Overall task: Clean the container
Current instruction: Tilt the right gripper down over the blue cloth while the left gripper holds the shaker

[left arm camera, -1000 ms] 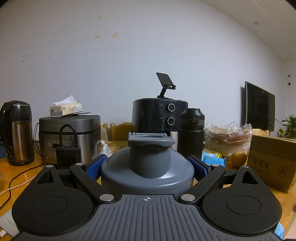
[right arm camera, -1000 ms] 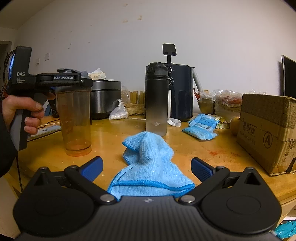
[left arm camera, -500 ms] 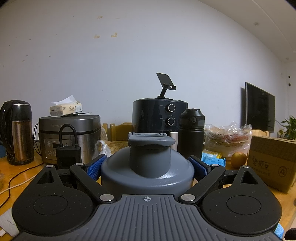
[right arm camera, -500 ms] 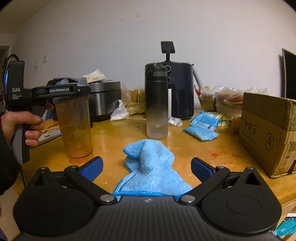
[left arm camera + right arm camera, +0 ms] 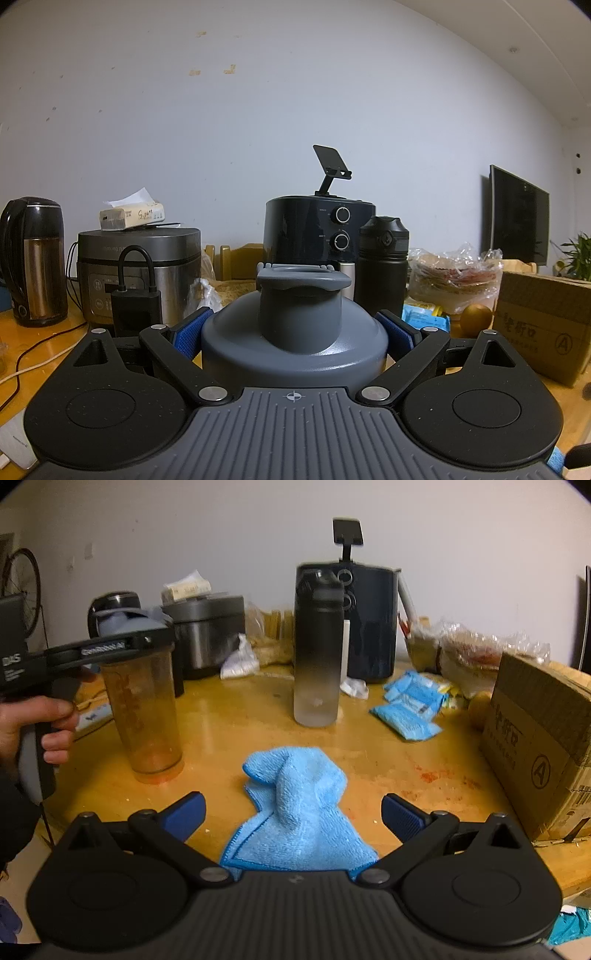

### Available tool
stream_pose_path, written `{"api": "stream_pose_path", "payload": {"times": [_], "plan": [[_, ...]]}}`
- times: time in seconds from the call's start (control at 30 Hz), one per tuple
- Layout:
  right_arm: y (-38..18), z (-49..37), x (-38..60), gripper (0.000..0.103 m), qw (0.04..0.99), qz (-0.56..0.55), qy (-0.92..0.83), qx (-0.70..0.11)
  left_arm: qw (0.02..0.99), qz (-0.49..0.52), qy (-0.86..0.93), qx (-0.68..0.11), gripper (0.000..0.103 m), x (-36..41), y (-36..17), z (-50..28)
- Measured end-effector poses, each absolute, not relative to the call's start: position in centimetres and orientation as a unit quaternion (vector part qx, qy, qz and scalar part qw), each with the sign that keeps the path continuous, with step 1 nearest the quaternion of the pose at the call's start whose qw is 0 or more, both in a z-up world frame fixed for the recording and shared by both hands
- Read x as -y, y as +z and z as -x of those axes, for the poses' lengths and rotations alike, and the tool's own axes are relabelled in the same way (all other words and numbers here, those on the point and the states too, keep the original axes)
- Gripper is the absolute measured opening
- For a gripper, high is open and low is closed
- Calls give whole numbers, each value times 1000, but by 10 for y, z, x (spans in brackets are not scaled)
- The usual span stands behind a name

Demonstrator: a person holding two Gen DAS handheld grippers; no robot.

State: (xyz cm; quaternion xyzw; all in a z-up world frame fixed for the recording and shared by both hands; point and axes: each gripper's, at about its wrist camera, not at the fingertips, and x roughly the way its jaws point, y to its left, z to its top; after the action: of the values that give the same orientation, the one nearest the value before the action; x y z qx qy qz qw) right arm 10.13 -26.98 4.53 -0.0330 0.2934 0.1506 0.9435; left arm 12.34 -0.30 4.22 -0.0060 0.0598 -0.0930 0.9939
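- Left gripper (image 5: 293, 328): blue-padded fingers clamped on either side of the grey domed plastic lid (image 5: 295, 332) of the container; both pads touch the lid's rim.
- Right wrist view shows that same left gripper (image 5: 122, 646) gripping the lid on top of the tall translucent orange-stained plastic shaker cup (image 5: 142, 716).
- Shaker cup stands upright on the yellow wooden table (image 5: 229, 716), left of centre; orange residue shows at its base.
- A person's hand (image 5: 40, 727) holds the left gripper's handle at the left edge of the right view.
- Right gripper (image 5: 291, 812): fingers spread wide, gripping nothing, hovering above the near edge of the table.
- Crumpled light-blue microfibre cloth (image 5: 295, 805) lies on the table between the right gripper's fingers, not touched by either pad.
- Black-to-clear gradient water bottle (image 5: 317, 650) stands upright behind the cloth, in front of the dark blue air fryer (image 5: 369, 624).
- Brown cardboard box (image 5: 539, 746) sits at the table's right side; blue packets (image 5: 410, 705) lie between it and the bottle.
- Silver rice cooker (image 5: 140, 266) and black kettle (image 5: 33, 262) stand at back left.
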Motion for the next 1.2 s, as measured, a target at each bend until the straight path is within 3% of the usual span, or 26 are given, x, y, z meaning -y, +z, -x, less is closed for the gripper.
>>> {"api": "stream_pose_path", "payload": {"times": [0.57,1.2], "plan": [[54,-135,269,103,911,35,156,-380,994,8,-95,-60,95,1,42,-123],[48,-145,270,103,906,33,162,-390,993,9,-96,-61,95,-1,42,-124]]}}
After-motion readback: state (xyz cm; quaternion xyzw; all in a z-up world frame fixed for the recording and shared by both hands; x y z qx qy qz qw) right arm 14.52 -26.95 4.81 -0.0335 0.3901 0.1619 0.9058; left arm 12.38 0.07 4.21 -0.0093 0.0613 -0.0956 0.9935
